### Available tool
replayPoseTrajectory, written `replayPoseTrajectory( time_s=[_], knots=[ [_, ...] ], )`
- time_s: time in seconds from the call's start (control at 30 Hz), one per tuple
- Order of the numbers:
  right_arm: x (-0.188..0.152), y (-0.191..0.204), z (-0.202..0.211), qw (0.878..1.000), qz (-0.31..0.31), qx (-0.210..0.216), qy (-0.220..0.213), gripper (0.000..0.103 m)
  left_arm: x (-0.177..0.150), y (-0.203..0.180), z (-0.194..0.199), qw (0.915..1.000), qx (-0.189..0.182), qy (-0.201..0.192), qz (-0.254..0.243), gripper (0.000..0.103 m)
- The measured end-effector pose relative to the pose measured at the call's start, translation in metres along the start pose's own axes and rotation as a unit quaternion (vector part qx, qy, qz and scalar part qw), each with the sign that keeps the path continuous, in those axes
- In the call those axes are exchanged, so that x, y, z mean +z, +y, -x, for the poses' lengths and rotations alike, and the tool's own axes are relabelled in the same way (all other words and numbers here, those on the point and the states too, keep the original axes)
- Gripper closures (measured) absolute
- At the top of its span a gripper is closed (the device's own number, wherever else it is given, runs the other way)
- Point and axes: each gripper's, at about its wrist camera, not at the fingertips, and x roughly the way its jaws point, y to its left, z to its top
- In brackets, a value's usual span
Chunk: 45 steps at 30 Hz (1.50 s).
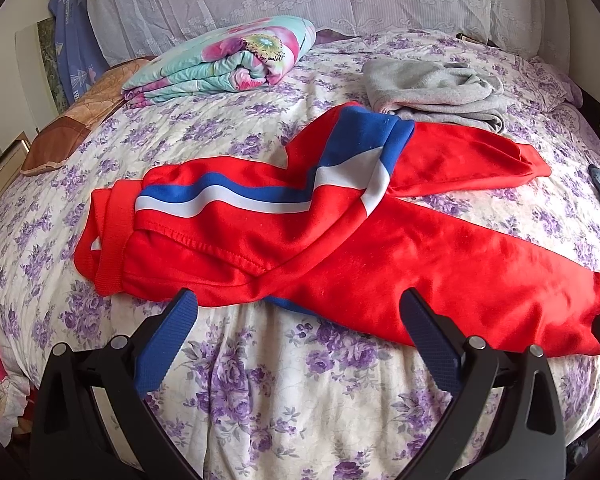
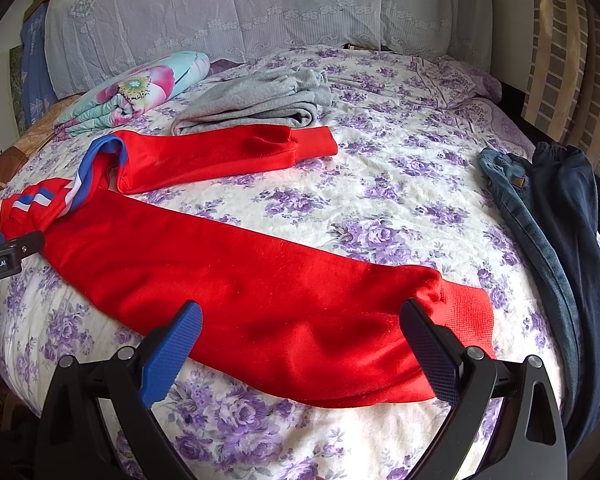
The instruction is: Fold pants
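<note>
Red fleece track pants [image 1: 340, 248] with blue-and-white side stripes and ribbed cuffs, sprawled unfolded across the near half of the floral purple-and-white quilted bedspread [image 1: 284, 392]; waist bunched toward nine o'clock, legs splayed apart toward three, one twisted so the stripe panel turns over on itself. Folding not yet begun, judging by the lie: still the approach-and-grasp step. Left gripper [image 1: 300, 310] wide open, holding nothing, blue textured pads poised at the near hem by the waist and crotch. Right gripper [image 2: 300, 322] likewise wide open and empty, straddling the near leg just short of its ribbed cuff [image 2: 468, 314] at four o'clock. Next move probably calls for pinching waist and cuff, straightening the twist, then laying the near leg over the far one [image 2: 224, 152] at eleven o'clock. Soft, thick, slightly fuzzy knit; likely to slump and drag rather than hold a crease. Further out: folded grey fleece garment [image 2: 260, 100] at twelve, folded floral quilt [image 2: 136, 92] at ten, dark denim jeans [image 2: 552, 216] at three, lace-covered headboard cushions [image 2: 228, 4] behind.
</note>
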Motion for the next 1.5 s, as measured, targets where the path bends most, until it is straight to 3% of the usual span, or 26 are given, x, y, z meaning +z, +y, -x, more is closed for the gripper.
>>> replayPoseTrajectory(
  time_s=[0.37, 0.47, 0.67, 0.83, 0.97, 1.0, 1.03, 1.07, 1.1, 1.13, 1.2, 1.23, 1.27, 1.33, 1.5],
  knots=[
    [-0.001, 0.003, -0.002, 1.000, 0.001, 0.000, 0.003, 0.004, -0.003, 0.004, -0.001, 1.0000, 0.003, -0.002, 0.002, 0.004],
    [-0.001, 0.003, -0.002, 1.000, 0.004, -0.001, 0.003, 0.004, -0.011, 0.016, 0.000, 0.9998, 0.020, -0.008, 0.003, 0.004],
    [-0.002, 0.007, -0.011, 1.000, -0.001, 0.005, 0.015, 0.004, -0.026, 0.064, -0.013, 0.9988, 0.046, 0.016, 0.008, 0.004],
    [-0.001, 0.021, -0.012, 0.999, 0.022, 0.015, 0.017, 0.004, -0.008, 0.091, -0.037, 0.9993, 0.026, 0.022, 0.015, 0.004],
    [0.000, 0.017, -0.010, 1.000, 0.017, 0.009, 0.017, 0.004, 0.004, 0.091, -0.056, 0.9991, 0.035, 0.021, 0.008, 0.005],
    [0.000, 0.014, -0.010, 1.000, 0.013, 0.007, 0.019, 0.004, 0.007, 0.089, -0.054, 0.9993, 0.036, 0.010, 0.007, 0.007],
    [0.000, 0.012, -0.010, 1.000, 0.010, 0.006, 0.020, 0.004, 0.008, 0.090, -0.051, 0.9993, 0.035, -0.001, 0.010, 0.031],
    [0.000, 0.009, -0.010, 1.000, 0.007, 0.004, 0.020, 0.004, 0.010, 0.090, -0.049, 0.9996, 0.023, -0.001, 0.014, 0.065],
    [-0.001, 0.008, -0.009, 1.000, 0.006, 0.001, 0.019, 0.004, 0.012, 0.093, -0.046, 0.9997, 0.007, 0.002, 0.023, 0.071],
    [-0.001, 0.006, -0.009, 1.000, 0.006, -0.002, 0.019, 0.004, 0.012, 0.096, -0.041, 0.9995, -0.004, -0.001, 0.032, 0.070],
    [-0.001, 0.005, -0.011, 1.000, 0.007, -0.005, 0.021, 0.004, 0.012, 0.099, -0.029, 0.9993, -0.010, -0.013, 0.034, 0.053],
    [-0.002, 0.005, -0.012, 1.000, 0.007, -0.005, 0.024, 0.004, 0.011, 0.099, -0.024, 0.9994, -0.010, -0.018, 0.028, 0.026],
    [-0.002, 0.006, -0.014, 1.000, 0.007, -0.004, 0.026, 0.004, 0.010, 0.097, -0.019, 0.9995, -0.001, -0.028, 0.016, 0.014],
    [-0.002, 0.009, -0.016, 1.000, 0.012, 0.002, 0.028, 0.004, 0.010, 0.092, -0.014, 0.9983, 0.030, -0.047, -0.013, 0.010],
    [-0.002, 0.019, -0.016, 0.999, 0.025, 0.011, 0.026, 0.004, 0.018, 0.085, -0.026, 0.9958, 0.058, -0.036, -0.061, 0.009]
  ],
)
